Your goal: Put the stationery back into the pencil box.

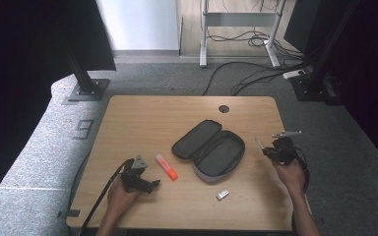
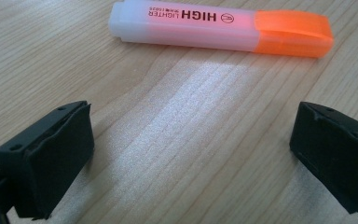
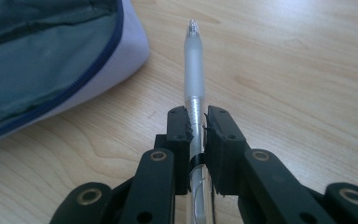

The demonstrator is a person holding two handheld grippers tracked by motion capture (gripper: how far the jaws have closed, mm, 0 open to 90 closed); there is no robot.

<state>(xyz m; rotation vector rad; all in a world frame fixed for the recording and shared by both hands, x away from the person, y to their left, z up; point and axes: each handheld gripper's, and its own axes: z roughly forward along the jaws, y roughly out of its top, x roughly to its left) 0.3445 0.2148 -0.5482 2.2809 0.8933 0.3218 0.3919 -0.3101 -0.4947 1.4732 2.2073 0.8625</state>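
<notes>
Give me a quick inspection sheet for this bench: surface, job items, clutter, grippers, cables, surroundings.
Surface: wooden table, round grommet hole near far edge.
Job's things: pencil case lying open mid-table; pen clamped in right gripper beside the case; orange highlighter flat on the table, capped.
Clutter: small white eraser-like block near the front edge.
Grippers: left gripper open, jaws wide, just short of the highlighter; right gripper shut on the pen.
Cables: one trails from each gripper; loose bundle on the floor beyond the table.
Surroundings: grey carpet, black stand bases, metal frame legs at back.
</notes>
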